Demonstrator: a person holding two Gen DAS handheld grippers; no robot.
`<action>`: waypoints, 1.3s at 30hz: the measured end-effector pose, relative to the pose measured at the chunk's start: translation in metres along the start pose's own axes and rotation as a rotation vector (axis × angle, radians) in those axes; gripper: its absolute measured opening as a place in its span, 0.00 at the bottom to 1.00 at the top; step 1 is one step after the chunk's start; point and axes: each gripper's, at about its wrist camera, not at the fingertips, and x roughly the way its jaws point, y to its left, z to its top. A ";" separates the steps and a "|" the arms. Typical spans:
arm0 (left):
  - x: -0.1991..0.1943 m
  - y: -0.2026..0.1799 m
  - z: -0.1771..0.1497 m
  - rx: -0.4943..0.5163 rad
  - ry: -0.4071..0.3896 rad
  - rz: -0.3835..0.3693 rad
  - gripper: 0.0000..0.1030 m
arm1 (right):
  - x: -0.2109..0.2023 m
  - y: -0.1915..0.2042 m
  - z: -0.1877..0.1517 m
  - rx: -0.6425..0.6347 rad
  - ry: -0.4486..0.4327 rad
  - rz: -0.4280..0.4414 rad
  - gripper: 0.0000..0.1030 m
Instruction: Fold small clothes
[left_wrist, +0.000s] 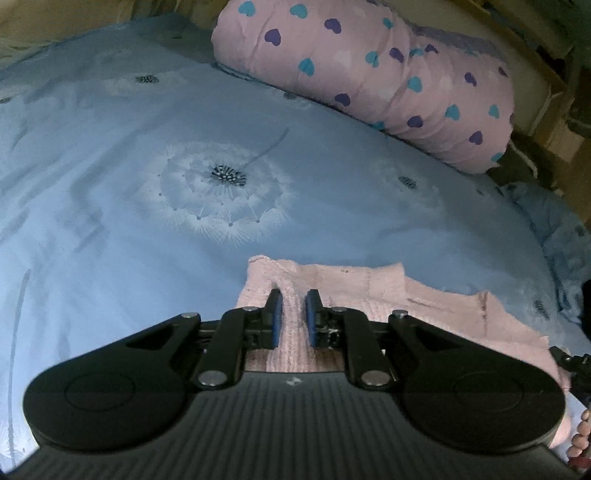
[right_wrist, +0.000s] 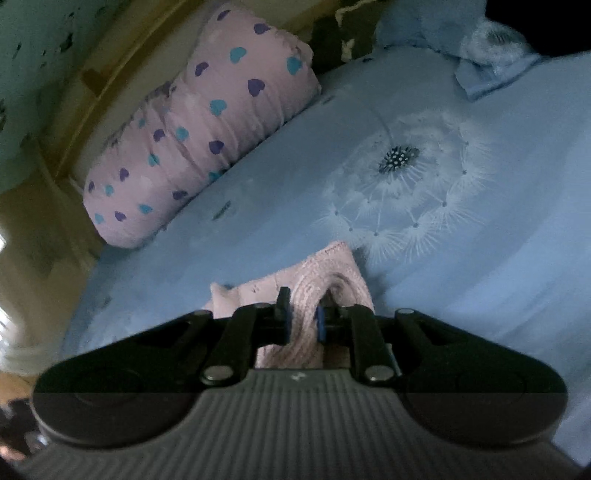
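Two grippers work on one pink knitted garment (left_wrist: 373, 291), which lies on a blue bedspread (left_wrist: 92, 206). No brand name, label or legible writing is visible; the only mark is a small pale emblem on the ribbed grey body of each gripper, too small to read.

Left wrist view, nearest: the left gripper (left_wrist: 294, 314) has its two blue-padded fingers (left_wrist: 276, 317) drawn narrow, with a ridge of the pink knit standing between them. The pads appear to press the fabric from both sides, so the gripper holds the garment. The rest of the garment spreads flat ahead and to the right of the fingers, its far edge lying straight across the bedspread. At the right border a part of the other black tool and some fingertips of the person show.

Right wrist view, nearest: the right gripper (right_wrist: 303, 321) is likewise narrowed on a bunched fold of the same pink knitted garment (right_wrist: 332, 266), which rises as a curved hump between the pads and ends in a corner just beyond them.

Middle distance: a large white dandelion print (left_wrist: 221, 184) with a dark spotted centre lies on the bedspread, beyond the garment in both views.

Farthest: a pink pillow (left_wrist: 369, 81) patterned with teal and purple hearts rests along the far edge of the bed, against a wooden frame (left_wrist: 546, 70).
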 end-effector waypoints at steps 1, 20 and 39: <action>-0.005 0.001 0.000 -0.006 -0.005 -0.010 0.18 | -0.002 0.002 0.001 -0.011 -0.001 -0.012 0.21; -0.053 -0.032 -0.028 0.146 0.002 -0.113 0.76 | -0.075 0.067 -0.016 -0.182 -0.022 -0.043 0.54; -0.015 -0.027 -0.036 0.135 0.092 -0.065 0.26 | -0.004 0.089 -0.066 -0.149 0.179 0.046 0.39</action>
